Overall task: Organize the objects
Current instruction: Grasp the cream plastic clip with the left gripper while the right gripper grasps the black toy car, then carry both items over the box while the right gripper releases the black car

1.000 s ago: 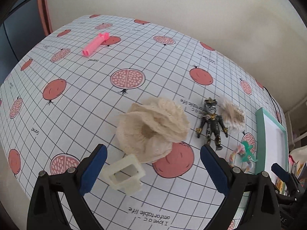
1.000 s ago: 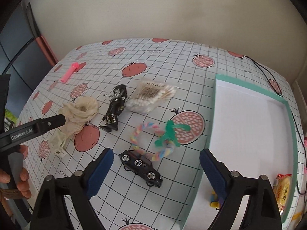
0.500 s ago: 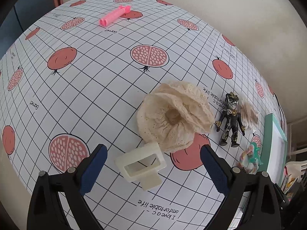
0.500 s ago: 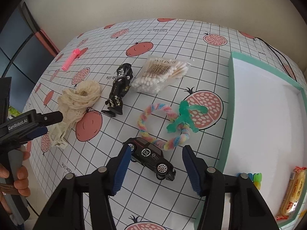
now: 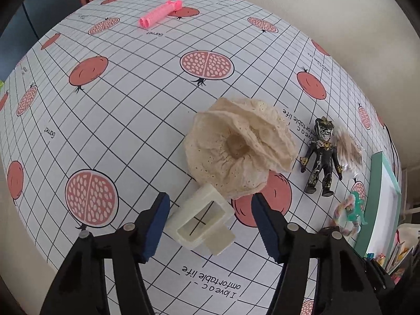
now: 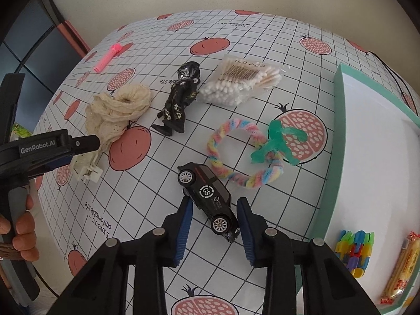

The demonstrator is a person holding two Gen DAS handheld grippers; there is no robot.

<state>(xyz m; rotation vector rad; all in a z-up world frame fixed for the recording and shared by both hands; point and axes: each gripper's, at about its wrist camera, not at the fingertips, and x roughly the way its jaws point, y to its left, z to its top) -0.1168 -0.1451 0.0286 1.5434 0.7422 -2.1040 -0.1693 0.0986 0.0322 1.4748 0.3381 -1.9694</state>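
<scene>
Black toy car (image 6: 208, 199) lies just beside the teal tray (image 6: 331, 183), long axis skewed across the right gripper (image 6: 214, 225) — jaws part-closed, straddling its rear, apparently not yet gripping. Left gripper (image 5: 210, 221) gapes around the cream clip (image 5: 202, 219).

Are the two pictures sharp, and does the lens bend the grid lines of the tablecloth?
Left wrist view: sharp, even daylight, tablecloth grid bulging strongly, corners dark. Right wrist view: equally sharp, soft shadows under the toy car, same bulging, slight glare on the cotton swab bag.
</scene>
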